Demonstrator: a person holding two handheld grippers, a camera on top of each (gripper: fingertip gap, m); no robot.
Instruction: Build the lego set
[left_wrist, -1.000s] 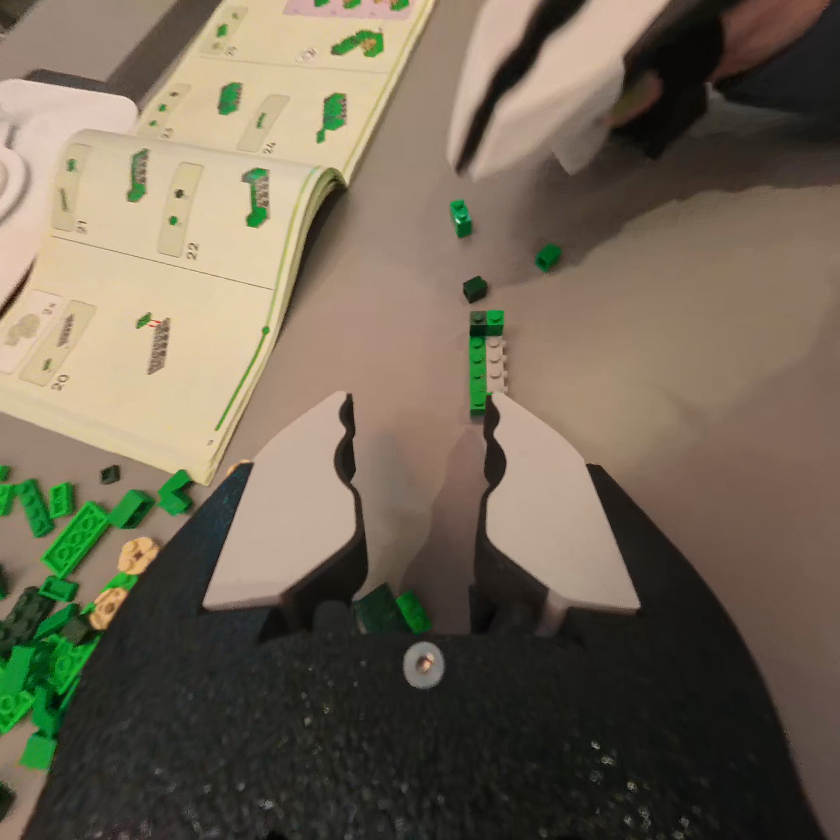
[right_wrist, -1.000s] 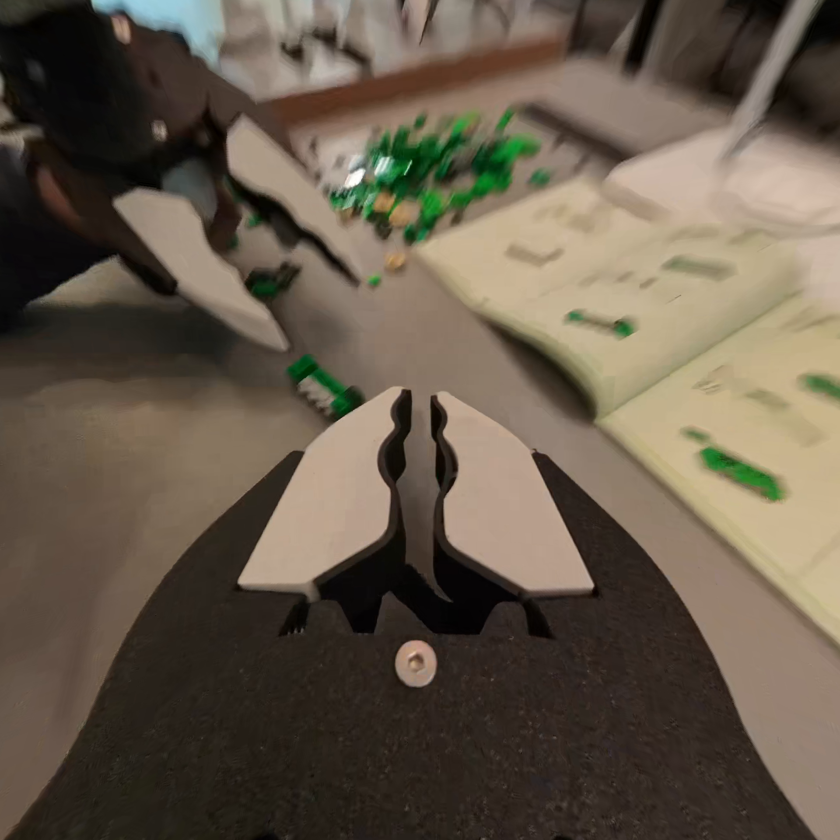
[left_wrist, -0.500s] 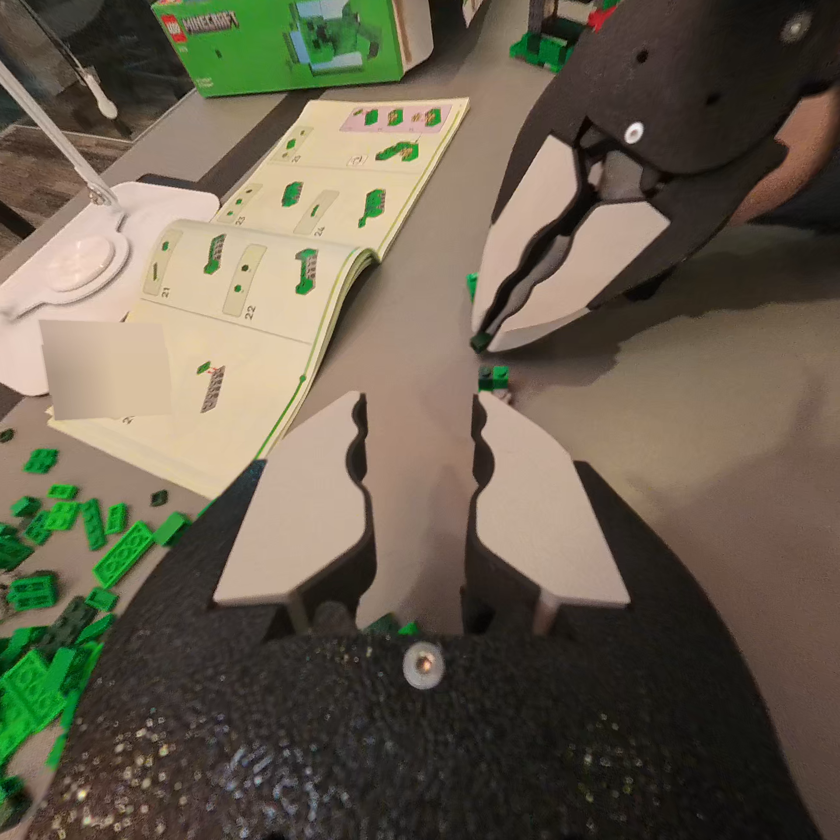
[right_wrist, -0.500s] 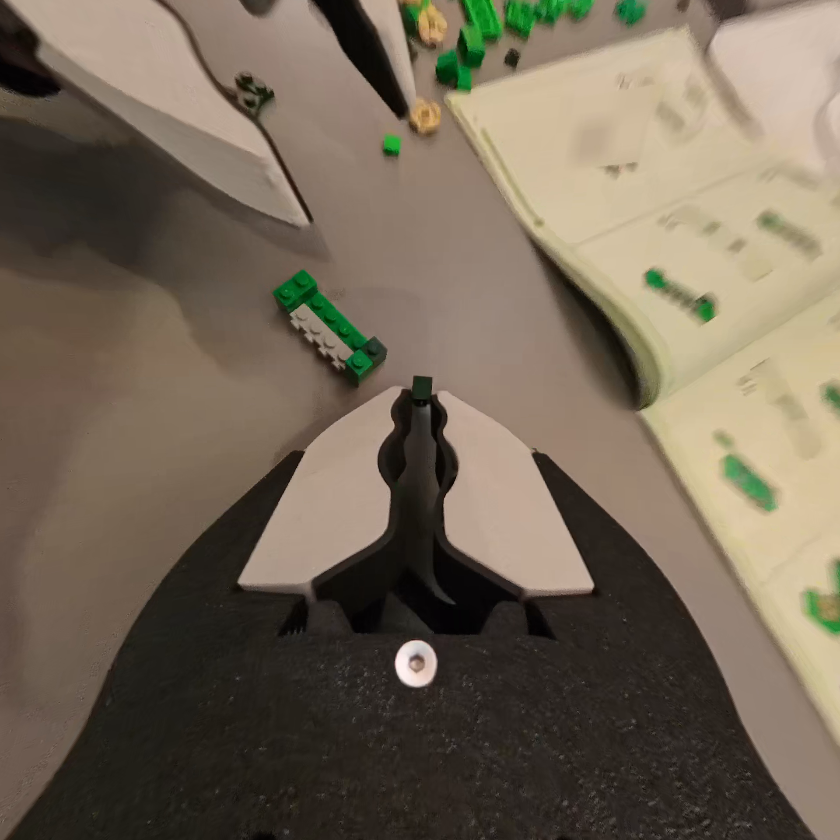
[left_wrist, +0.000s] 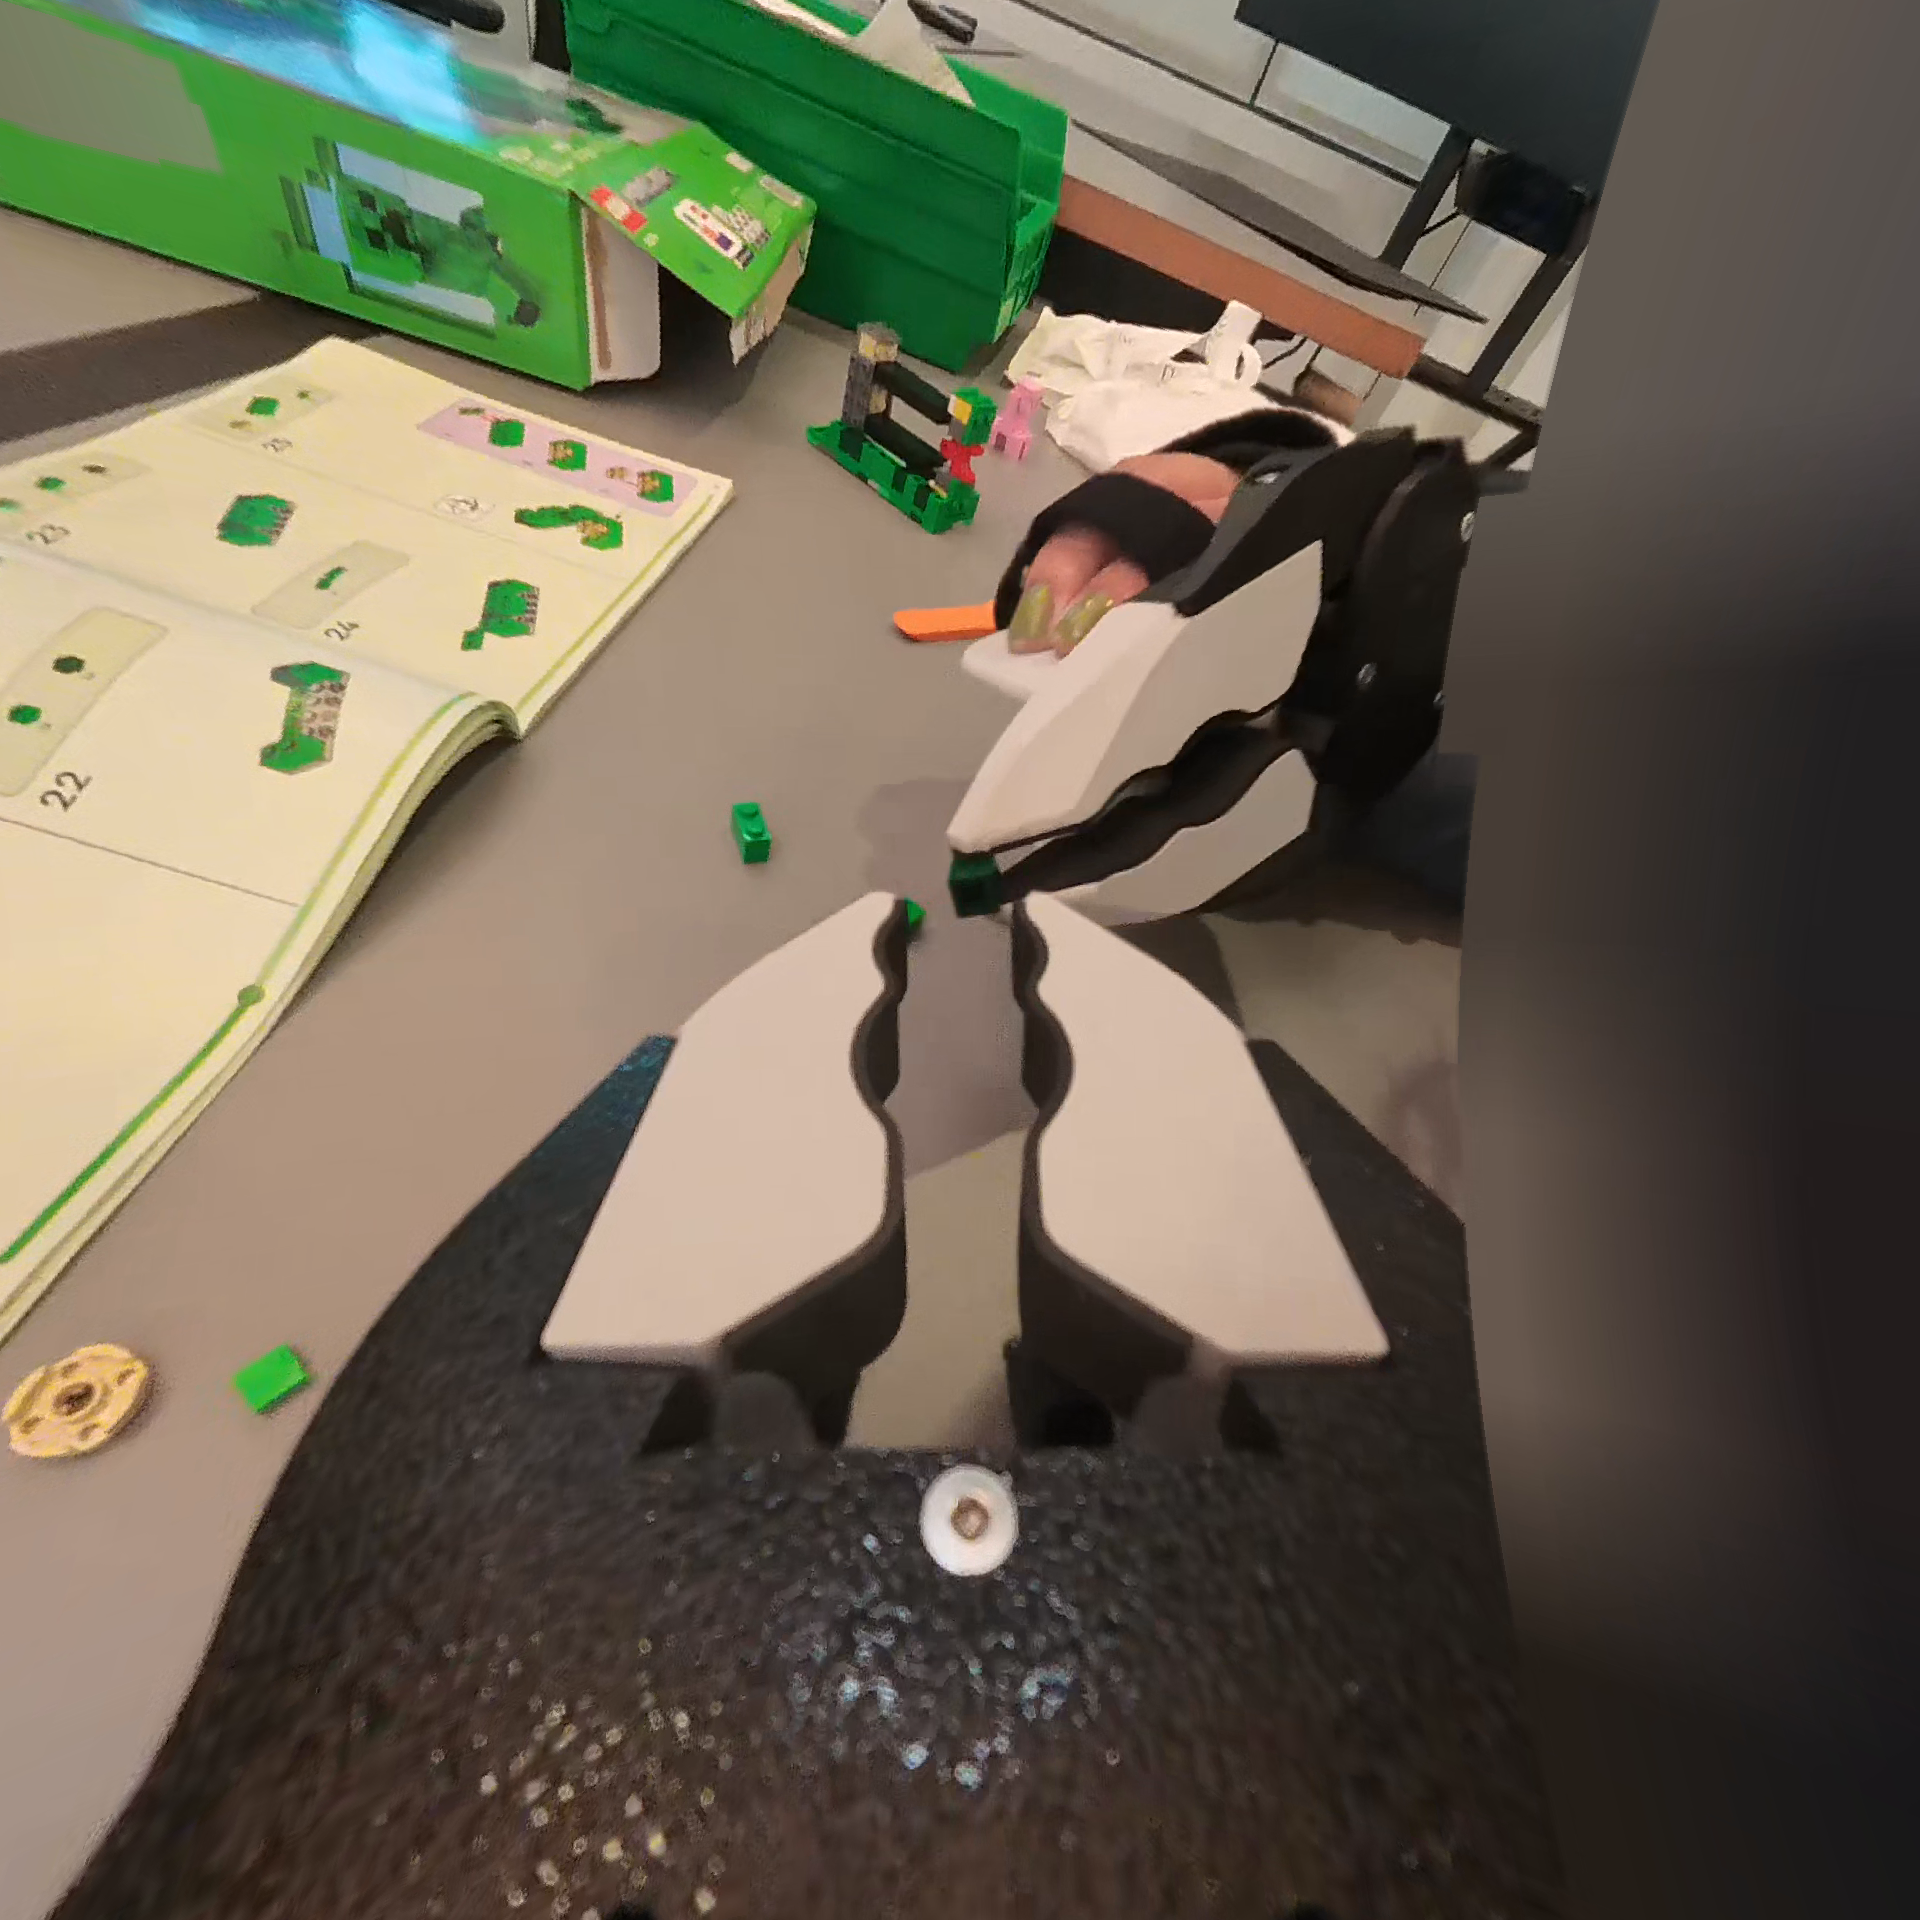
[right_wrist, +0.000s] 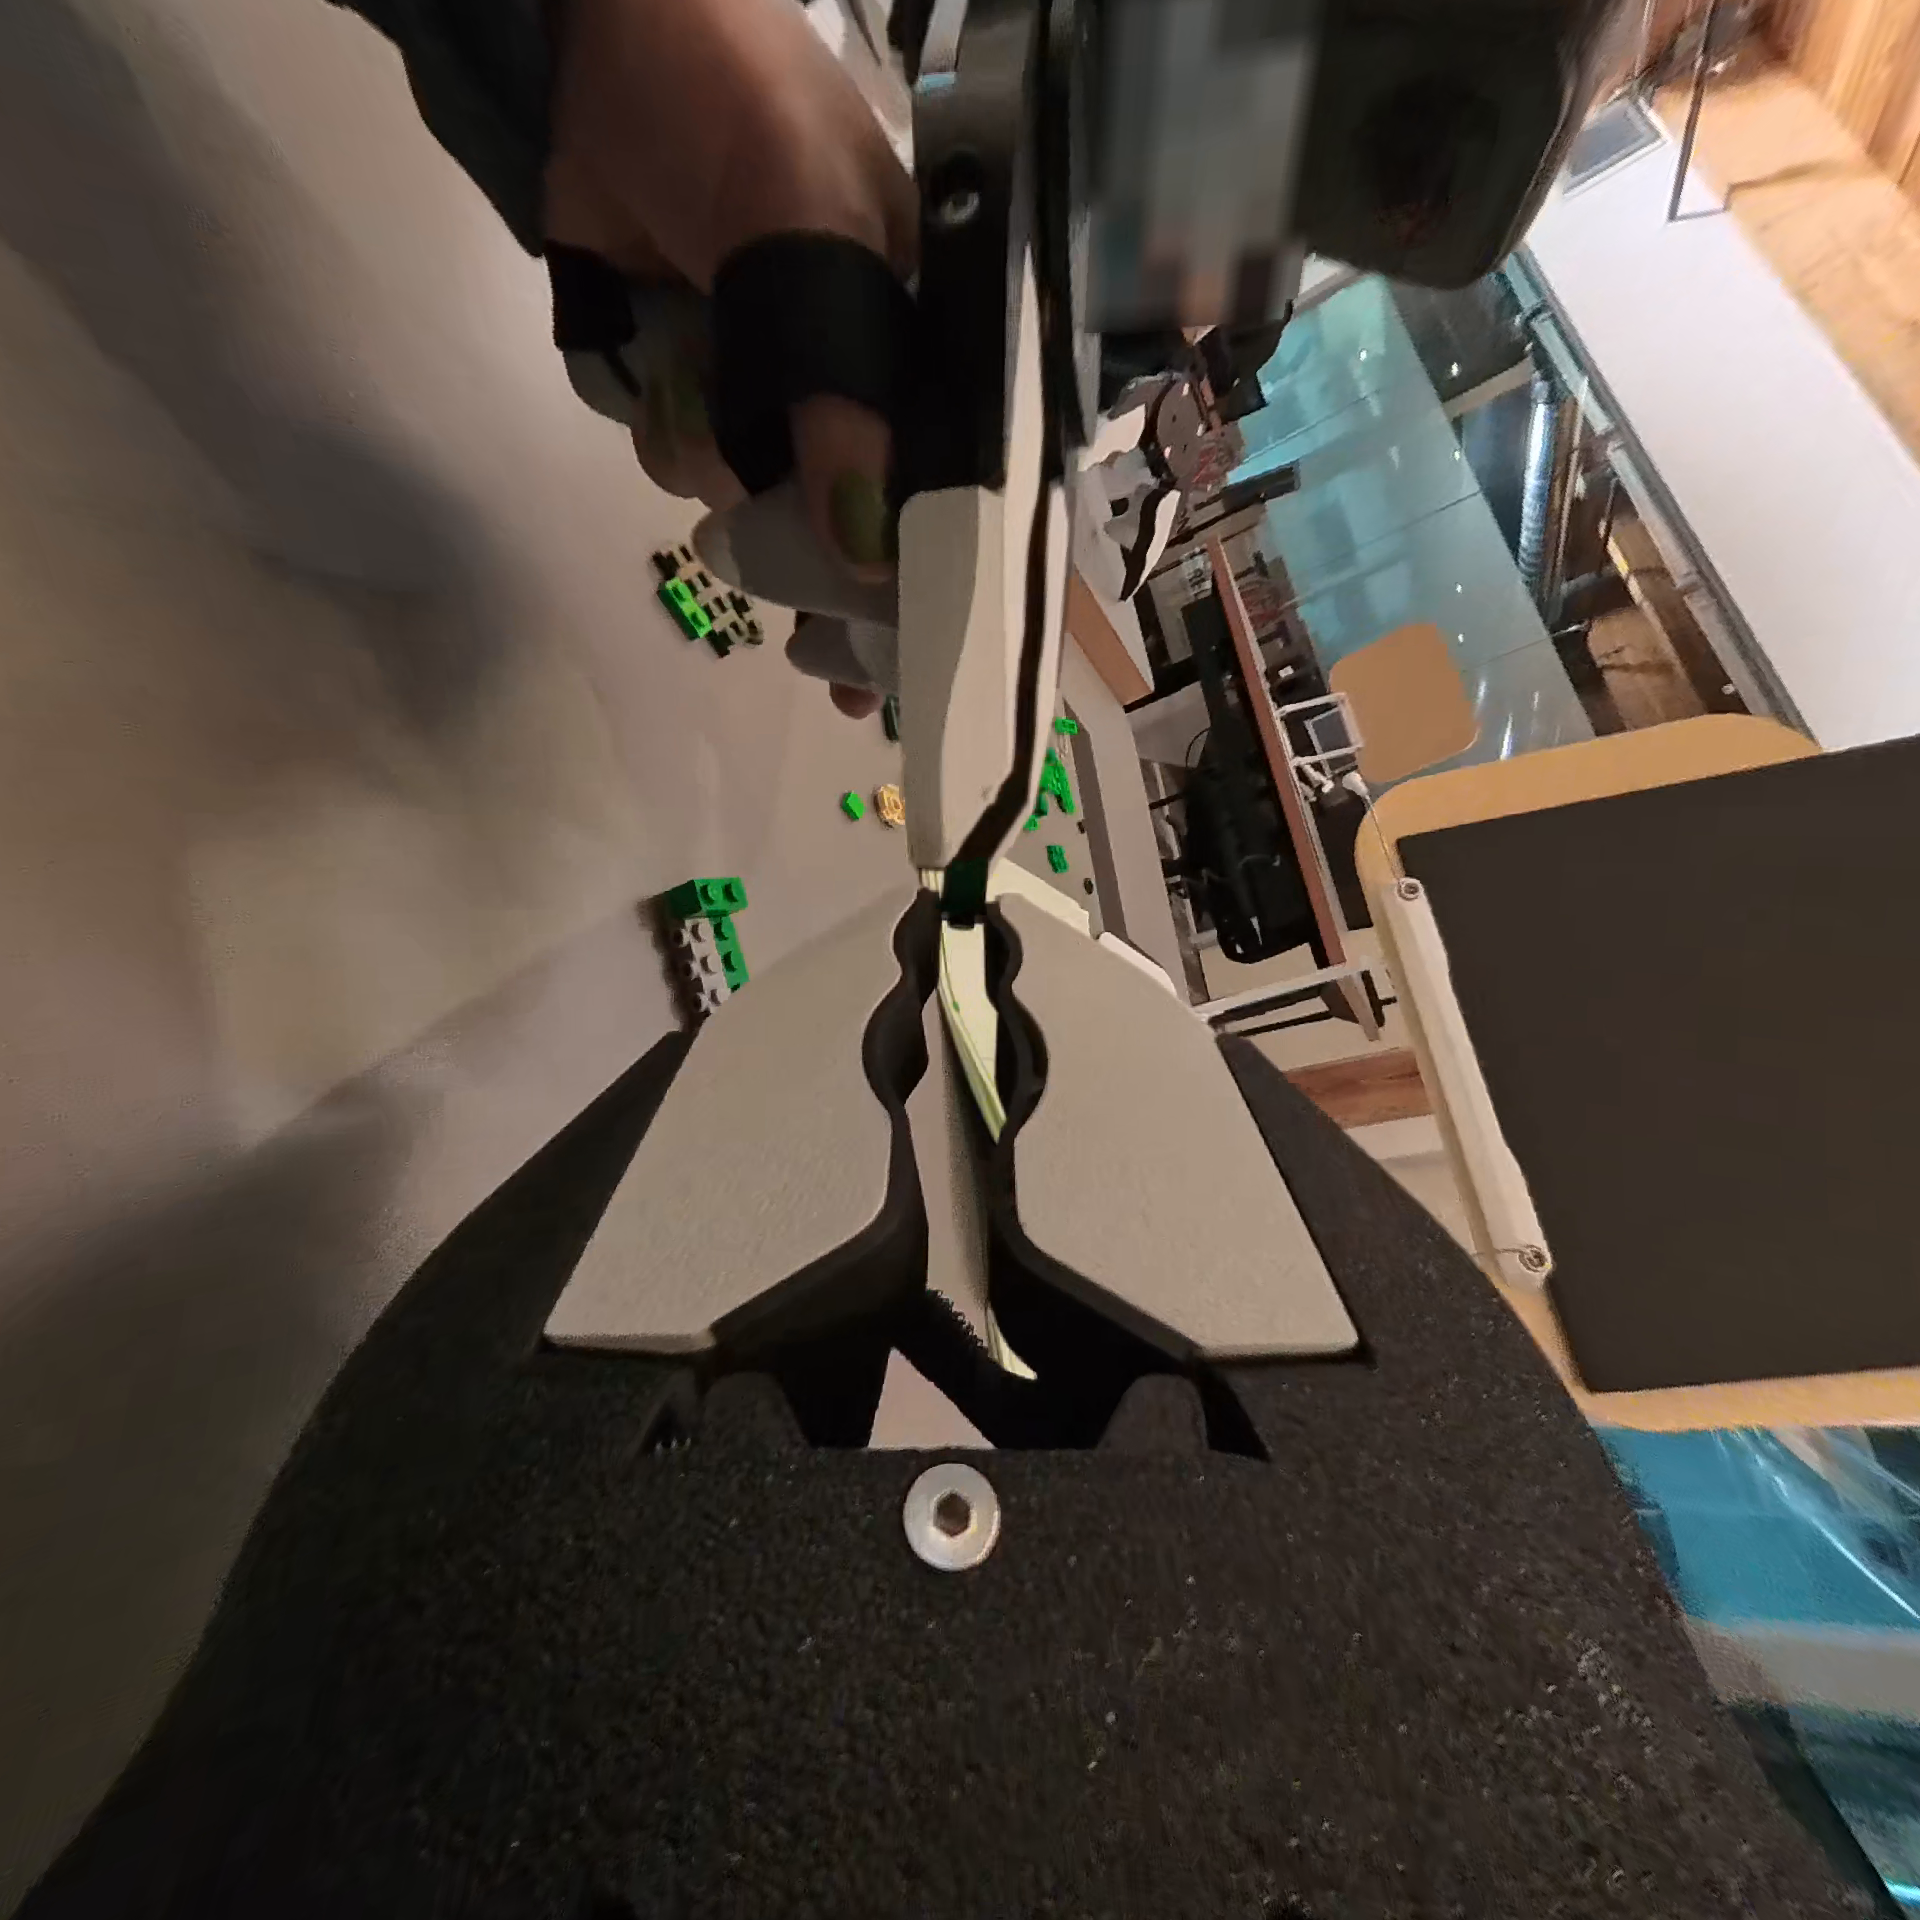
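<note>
My right gripper (right_wrist: 958, 906) is shut on a small dark green brick (right_wrist: 966, 881) at its fingertips. In the left wrist view it (left_wrist: 982, 883) comes in from the right, tilted, with the brick (left_wrist: 974, 885) held just ahead of my left gripper's tips. My left gripper (left_wrist: 961, 920) is open with a narrow gap and holds nothing; in the right wrist view it (right_wrist: 951, 862) reaches down from above to the brick. A green and grey brick strip (right_wrist: 712, 940) lies on the grey table left of my right fingers. A bit of green (left_wrist: 912, 912) peeks out at my left fingertip.
The open instruction booklet (left_wrist: 312, 675) lies at left, with a green box (left_wrist: 416, 208) behind it. A partly built model (left_wrist: 914, 447), an orange separator tool (left_wrist: 940, 623) and white bags (left_wrist: 1132, 384) are farther back. Loose pieces: a green brick (left_wrist: 750, 833), a green tile (left_wrist: 272, 1379), a tan round piece (left_wrist: 75, 1397).
My right gripper closed on the dark green brick, lifted it and rolled sideways toward my left gripper. My left gripper's jaws narrowed and its view tilted up.
</note>
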